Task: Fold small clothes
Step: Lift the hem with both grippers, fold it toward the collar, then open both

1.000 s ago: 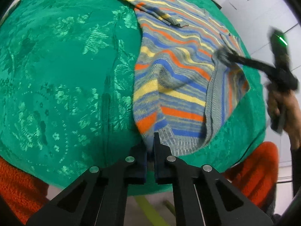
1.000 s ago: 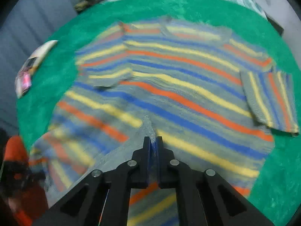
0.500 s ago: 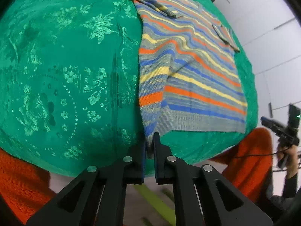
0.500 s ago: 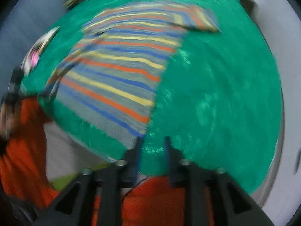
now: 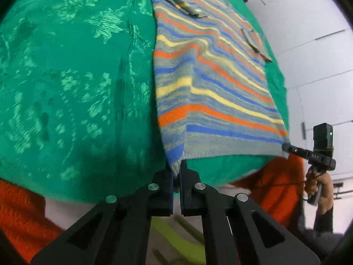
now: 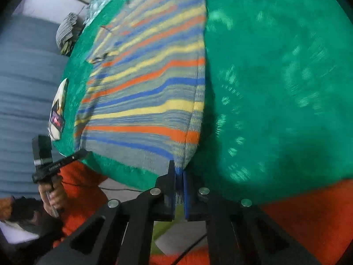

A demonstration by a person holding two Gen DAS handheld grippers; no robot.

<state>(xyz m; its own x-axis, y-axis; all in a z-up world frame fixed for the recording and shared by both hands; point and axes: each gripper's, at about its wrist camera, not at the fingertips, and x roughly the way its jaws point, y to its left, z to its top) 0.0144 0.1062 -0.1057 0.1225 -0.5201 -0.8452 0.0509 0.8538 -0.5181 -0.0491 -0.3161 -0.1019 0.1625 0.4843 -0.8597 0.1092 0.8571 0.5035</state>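
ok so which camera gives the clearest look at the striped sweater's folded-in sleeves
The left wrist view: the striped sweater is sharp there, with both sleeves folded onto its far end, one at top, one at the right edge. The right wrist view shows the same sweater blurred, its sleeves only smeared shapes at the far end.

You have one garment here: a knitted striped sweater (image 5: 211, 81) (image 6: 143, 92), grey-blue with bands of orange, yellow and blue. It lies spread on the green-covered counter (image 5: 66, 88) (image 6: 275, 77), its plain grey hem along the near edge and its body running toward the far side. You can see a sleeve folded in over the body at the far end. The two near hem corners are lifted slightly, and the knit wrinkles in soft ridges running back from those corners.
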